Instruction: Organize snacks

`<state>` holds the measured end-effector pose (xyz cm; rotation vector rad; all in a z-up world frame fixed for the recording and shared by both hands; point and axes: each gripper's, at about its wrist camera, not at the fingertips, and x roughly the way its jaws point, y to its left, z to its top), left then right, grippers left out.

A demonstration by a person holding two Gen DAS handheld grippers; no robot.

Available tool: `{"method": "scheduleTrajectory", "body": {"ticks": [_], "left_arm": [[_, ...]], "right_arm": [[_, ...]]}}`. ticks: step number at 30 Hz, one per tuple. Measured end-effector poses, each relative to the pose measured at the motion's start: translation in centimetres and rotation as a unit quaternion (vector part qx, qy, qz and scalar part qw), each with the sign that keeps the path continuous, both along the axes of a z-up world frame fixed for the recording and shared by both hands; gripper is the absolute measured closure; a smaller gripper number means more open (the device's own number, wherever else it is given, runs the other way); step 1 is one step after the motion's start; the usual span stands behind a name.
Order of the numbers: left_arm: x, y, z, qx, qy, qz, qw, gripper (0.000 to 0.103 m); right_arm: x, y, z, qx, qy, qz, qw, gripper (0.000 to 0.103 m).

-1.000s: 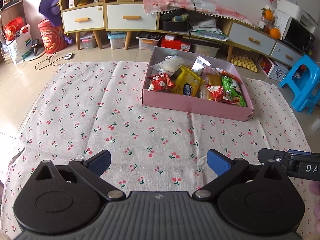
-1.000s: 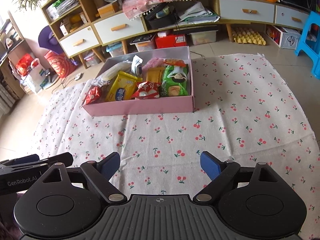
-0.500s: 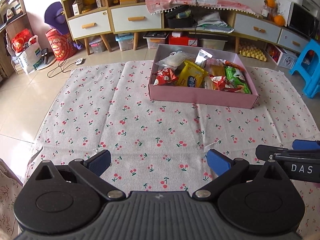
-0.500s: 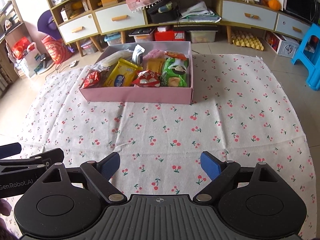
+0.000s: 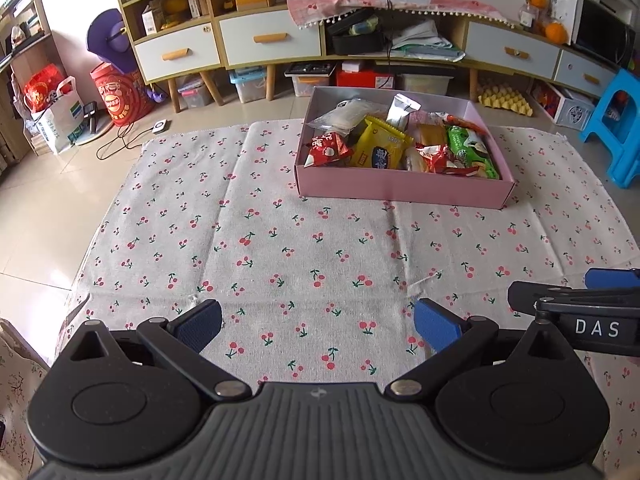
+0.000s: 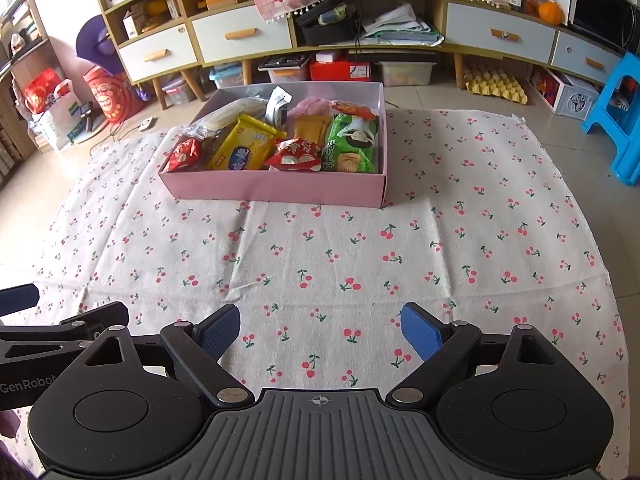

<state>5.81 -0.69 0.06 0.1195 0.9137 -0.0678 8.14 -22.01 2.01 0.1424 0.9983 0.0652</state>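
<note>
Both jaws are standing wide, gripping nothing: left gripper (image 5: pixel 318 322), right gripper (image 6: pixel 320 326) hovering over the cherry-print cloth (image 5: pixel 280 240). Snack packets (image 6: pixel 280 140) are lying heaped in the pink box (image 6: pixel 280 188) (well ahead). Risk: packets overlapping, so a grab may be snagging two.

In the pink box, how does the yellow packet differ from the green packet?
The yellow packet lies near the middle of the pink box; the green packet lies against its right wall. The yellow packet carries a blue patch, the green packet pictures round crackers. Both are sealed, lie flat and point lengthwise toward the back wall.
</note>
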Motion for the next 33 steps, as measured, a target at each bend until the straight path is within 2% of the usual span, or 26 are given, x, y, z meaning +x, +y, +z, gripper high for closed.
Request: {"method": "scheduleTrajectory", "body": {"ticks": [33], "left_arm": [[-0.19,-0.22,-0.21,0.004,0.006,-0.002,1.0,0.0]], "right_arm": [[0.05,0.14,-0.19,0.003,0.006,0.001,1.0,0.013]]}}
